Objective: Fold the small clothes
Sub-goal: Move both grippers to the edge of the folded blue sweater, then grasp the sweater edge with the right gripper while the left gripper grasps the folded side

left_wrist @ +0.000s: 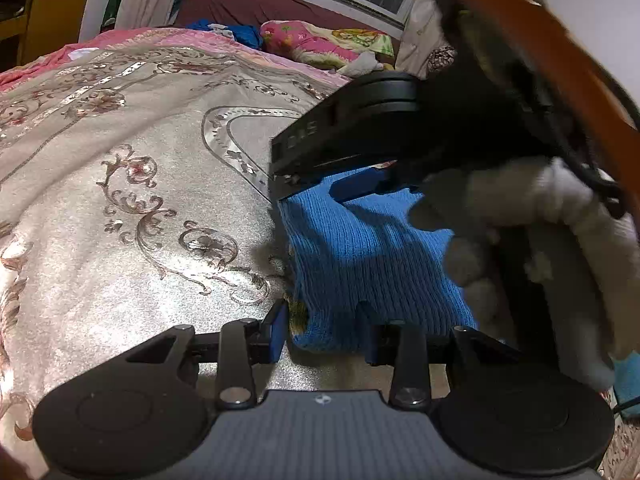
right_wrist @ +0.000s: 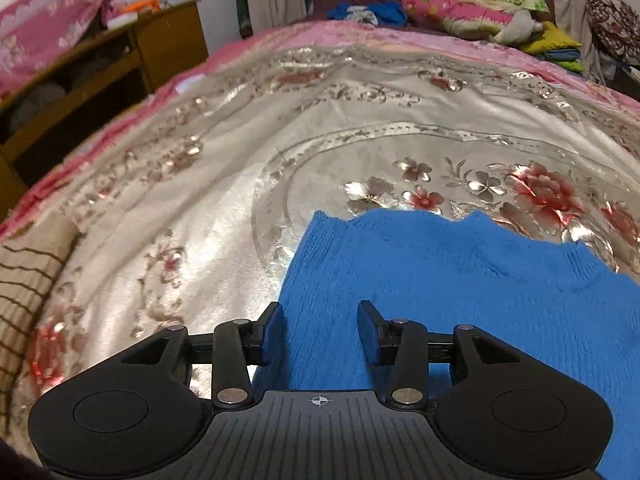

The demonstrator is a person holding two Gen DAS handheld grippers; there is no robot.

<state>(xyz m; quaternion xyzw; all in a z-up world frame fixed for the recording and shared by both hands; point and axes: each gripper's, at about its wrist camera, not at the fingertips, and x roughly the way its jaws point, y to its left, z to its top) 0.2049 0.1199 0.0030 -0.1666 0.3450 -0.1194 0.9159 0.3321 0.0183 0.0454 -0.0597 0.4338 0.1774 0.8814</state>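
Note:
A blue knitted garment [left_wrist: 360, 252] lies on the silver floral bedspread [left_wrist: 140, 200]. My left gripper [left_wrist: 324, 332] is open, its fingers straddling the garment's near edge. The right gripper's body [left_wrist: 360, 128], held by a white-gloved hand [left_wrist: 520, 208], hovers over the garment's far part. In the right wrist view the same blue garment [right_wrist: 460, 280] spreads flat, and my right gripper [right_wrist: 320, 334] is open just above its left part, with nothing between the fingers.
A wooden cabinet [right_wrist: 100, 80] stands left of the bed. Pink pillows and piled clothes [right_wrist: 460, 12] lie at the headboard. A beige striped cloth [right_wrist: 24, 280] lies at the bed's left edge.

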